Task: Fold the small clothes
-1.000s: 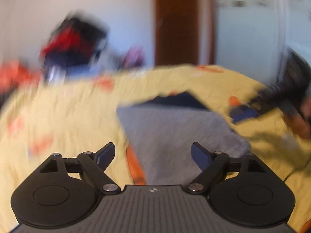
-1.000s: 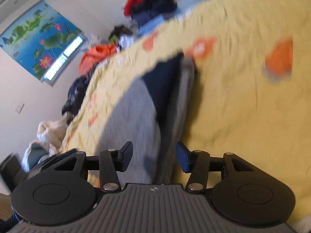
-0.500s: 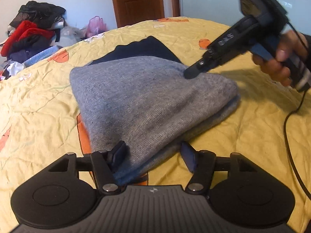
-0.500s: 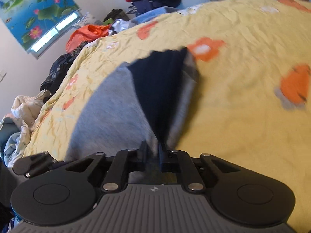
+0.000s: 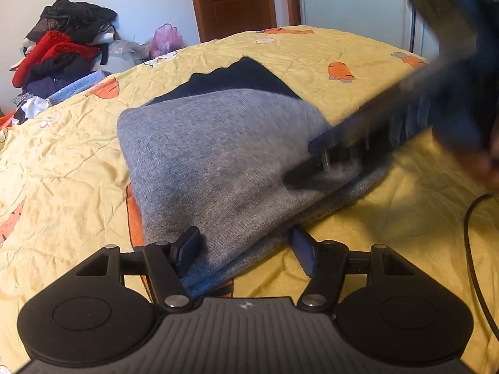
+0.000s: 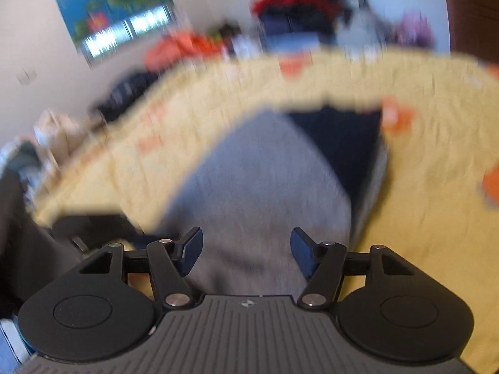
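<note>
A folded grey knit garment point(image 5: 224, 155) with a dark navy part point(image 5: 240, 78) at its far end lies on the yellow bedspread point(image 5: 62, 162). My left gripper point(image 5: 246, 251) is open, its fingers either side of the garment's near edge. My right gripper point(image 6: 246, 251) is open and empty just above the grey garment point(image 6: 265, 180); the view is blurred. In the left wrist view the right gripper point(image 5: 324, 152) shows blurred over the garment's right side, held by a hand.
A pile of red, black and blue clothes point(image 5: 59, 56) sits at the back left beyond the bed. A brown door point(image 5: 234, 0) stands behind. A black cable point(image 5: 474, 249) hangs at the right. More clothes point(image 6: 187, 50) lie under a wall picture point(image 6: 112, 3).
My right gripper, shut on the garment's edge half a second ago, has opened and moved across its top. My left gripper has stayed open around the near edge.
</note>
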`<action>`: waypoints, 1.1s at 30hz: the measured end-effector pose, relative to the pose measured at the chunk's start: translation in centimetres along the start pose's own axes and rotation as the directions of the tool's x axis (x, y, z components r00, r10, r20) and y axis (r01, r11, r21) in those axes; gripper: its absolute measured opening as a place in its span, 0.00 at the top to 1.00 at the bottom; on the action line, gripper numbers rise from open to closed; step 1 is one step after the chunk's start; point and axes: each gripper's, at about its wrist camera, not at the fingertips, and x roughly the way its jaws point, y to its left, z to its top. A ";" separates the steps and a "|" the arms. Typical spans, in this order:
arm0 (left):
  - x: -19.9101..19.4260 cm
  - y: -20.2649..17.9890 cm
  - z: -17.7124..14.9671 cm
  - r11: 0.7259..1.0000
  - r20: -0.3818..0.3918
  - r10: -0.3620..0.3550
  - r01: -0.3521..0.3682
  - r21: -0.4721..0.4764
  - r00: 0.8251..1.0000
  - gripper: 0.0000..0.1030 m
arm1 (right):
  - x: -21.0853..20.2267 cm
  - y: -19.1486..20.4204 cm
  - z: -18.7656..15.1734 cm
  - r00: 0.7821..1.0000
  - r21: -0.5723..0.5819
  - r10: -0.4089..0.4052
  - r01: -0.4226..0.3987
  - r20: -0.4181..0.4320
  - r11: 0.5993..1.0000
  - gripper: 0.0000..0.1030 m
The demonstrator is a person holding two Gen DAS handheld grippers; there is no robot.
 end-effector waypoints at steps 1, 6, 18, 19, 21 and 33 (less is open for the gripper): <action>-0.2 0.0 -0.1 1.000 0.003 0.005 -0.005 -0.006 1.000 0.38 | 0.2 0.1 -1.0 1.000 -0.025 0.002 -0.002 0.012 1.000 0.43; -3.9 0.7 -1.0 0.994 0.085 0.037 -0.028 -0.102 0.996 0.36 | -2.8 1.1 -2.7 0.999 -0.037 -0.017 0.018 0.030 0.999 0.42; -1.9 0.2 -2.4 0.967 0.054 0.255 -0.255 -0.008 0.966 0.37 | -3.7 -1.6 -3.7 0.998 0.194 -0.011 0.000 0.057 0.981 0.53; -1.7 0.3 -2.4 0.968 0.058 0.250 -0.250 -0.014 0.966 0.44 | -3.4 -1.3 -3.8 0.998 0.173 -0.025 0.016 0.049 0.985 0.56; -1.8 0.5 -2.3 0.967 0.083 0.255 -0.253 -0.037 0.963 0.79 | -3.0 -1.1 -3.8 0.999 0.152 -0.032 0.026 0.040 0.988 0.69; -4.0 2.5 -3.1 0.953 0.050 0.183 -0.165 -0.253 0.982 0.92 | -3.8 -1.6 -4.1 1.000 0.118 -0.011 0.011 0.001 0.993 0.68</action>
